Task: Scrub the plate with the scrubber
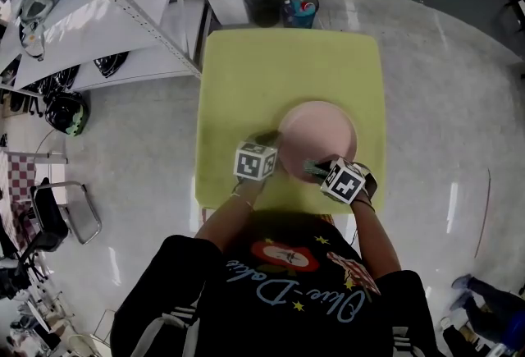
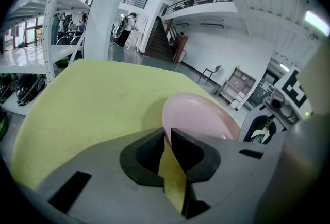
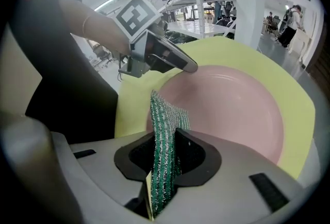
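A pink plate (image 1: 317, 132) lies on the yellow-green table (image 1: 271, 68), near its front edge. My left gripper (image 1: 273, 153) is shut on the plate's left rim; in the left gripper view the rim (image 2: 166, 127) sits pinched between the jaws, with the plate (image 2: 201, 117) spreading beyond. My right gripper (image 1: 318, 170) is shut on a green striped scrubber (image 3: 164, 130), whose tip rests at the plate's near edge. In the right gripper view the plate (image 3: 232, 104) fills the middle and the left gripper (image 3: 190, 67) clamps its rim on the left.
White shelving (image 1: 107, 27) with helmets stands left of the table. Two bins (image 1: 280, 4) sit on the floor past the far edge. A chair (image 1: 70, 212) stands at the lower left. The person's torso (image 1: 287, 290) is against the table's front edge.
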`<state>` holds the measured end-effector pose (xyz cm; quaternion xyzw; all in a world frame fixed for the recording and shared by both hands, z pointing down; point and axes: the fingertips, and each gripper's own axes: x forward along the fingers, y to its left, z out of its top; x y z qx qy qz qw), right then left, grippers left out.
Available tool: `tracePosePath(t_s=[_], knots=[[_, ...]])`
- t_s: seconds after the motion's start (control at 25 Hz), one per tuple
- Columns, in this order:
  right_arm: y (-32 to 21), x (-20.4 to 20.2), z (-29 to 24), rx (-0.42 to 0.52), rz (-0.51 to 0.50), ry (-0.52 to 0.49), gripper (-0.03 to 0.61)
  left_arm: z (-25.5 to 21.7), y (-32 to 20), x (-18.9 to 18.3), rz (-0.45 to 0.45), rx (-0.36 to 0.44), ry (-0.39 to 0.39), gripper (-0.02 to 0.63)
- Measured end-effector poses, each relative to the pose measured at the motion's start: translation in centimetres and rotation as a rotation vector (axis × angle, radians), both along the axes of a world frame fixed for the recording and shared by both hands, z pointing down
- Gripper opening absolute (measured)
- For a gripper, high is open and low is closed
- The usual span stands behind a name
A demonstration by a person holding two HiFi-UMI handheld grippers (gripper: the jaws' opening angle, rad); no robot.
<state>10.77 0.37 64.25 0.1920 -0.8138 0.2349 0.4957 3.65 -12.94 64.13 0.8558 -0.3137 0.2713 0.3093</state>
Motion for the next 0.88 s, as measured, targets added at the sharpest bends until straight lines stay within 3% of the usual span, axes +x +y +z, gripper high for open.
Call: tracePosePath(t_s=[0.2, 0.36, 0.52, 0.88], knots=[[0.1, -0.2, -0.1, 0.002, -0.023, -0.006, 0.067, 0.0, 0.1, 0.3, -0.003, -0.001, 0.003, 0.031], [-1.0, 0.7, -1.3, 0.082, 0.041, -0.025, 0.067, -0.6, 0.2, 0.7, -0.003, -0.005, 0.081, 0.031], [-2.5, 0.5, -2.3, 0.158, 0.086, -0.047, 0.066, -2.4, -0.9, -0.4, -0.024, 0.064, 0.120, 0.031], [-5.5, -0.5, -6.0, 0.305, 0.332, -0.206, 0.066, -7.0, -0.8, -2.2, -0.037, 0.149, 0.200, 0.011]])
